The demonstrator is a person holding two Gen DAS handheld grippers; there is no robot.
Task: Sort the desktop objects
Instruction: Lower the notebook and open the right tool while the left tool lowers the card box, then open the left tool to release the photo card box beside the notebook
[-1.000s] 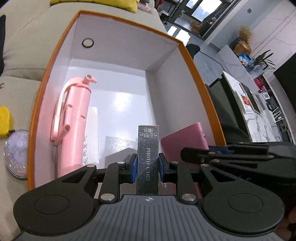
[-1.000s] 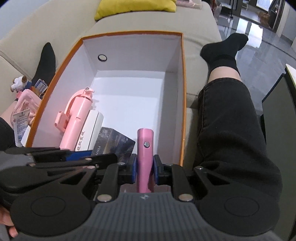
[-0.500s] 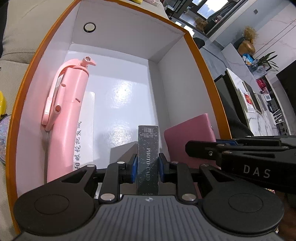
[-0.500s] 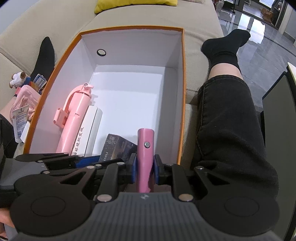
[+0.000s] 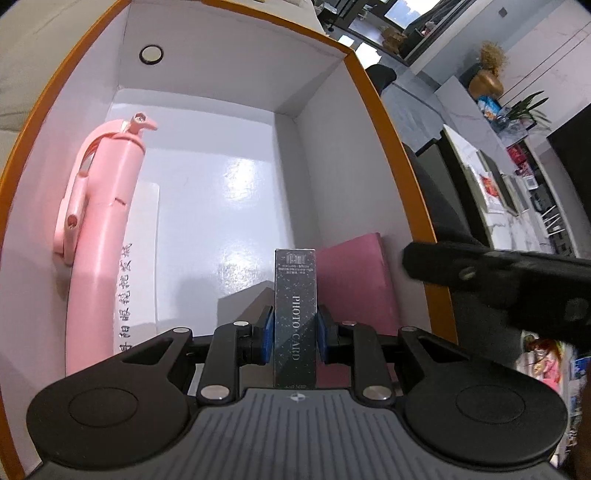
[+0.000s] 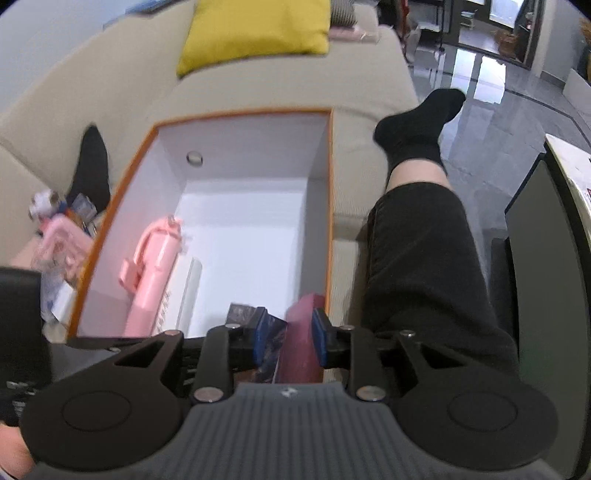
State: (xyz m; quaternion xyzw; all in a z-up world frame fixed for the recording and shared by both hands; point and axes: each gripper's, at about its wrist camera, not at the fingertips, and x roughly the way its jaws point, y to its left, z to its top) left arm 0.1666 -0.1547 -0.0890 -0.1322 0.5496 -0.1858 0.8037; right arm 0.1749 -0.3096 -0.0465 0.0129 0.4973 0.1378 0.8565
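- The big box (image 5: 402, 155) with the orange rim and white inside sits on a beige sofa (image 6: 110, 92), and everything here is told from that box.
- The left gripper (image 5: 295, 334) reaches into the near end of the box. Its jaws are pressed tight on a dark little box (image 5: 295, 314) that says PHOTO CARD, and it stands upright between the blue pads (image 5: 266, 334).
- The right gripper (image 6: 287, 341) is at the near right corner of the box. Its jaws are opening — the dark pink case (image 6: 301, 339) is between them, close to the right pad, with a gap on the left side.
- In the left camera, that dark pink case (image 5: 354, 280) leans on the right wall of the box, just beside the dark little box.
- A pink stick with a strap (image 5: 103, 236) lies along the left wall of the box, pointing to the far end.
- A white box with writing (image 5: 142, 258) lies just beside the pink stick, touching it.
- The middle and far part of the box floor is bare white.
- Outside the box on the left are small pink things (image 6: 61, 251) in a pile — too blurry to name.
- A person's leg in black trousers (image 6: 424, 266) with a black sock lies along the right side of the box.
- A yellow pillow (image 6: 255, 29) rests on the sofa behind the far end of the box.
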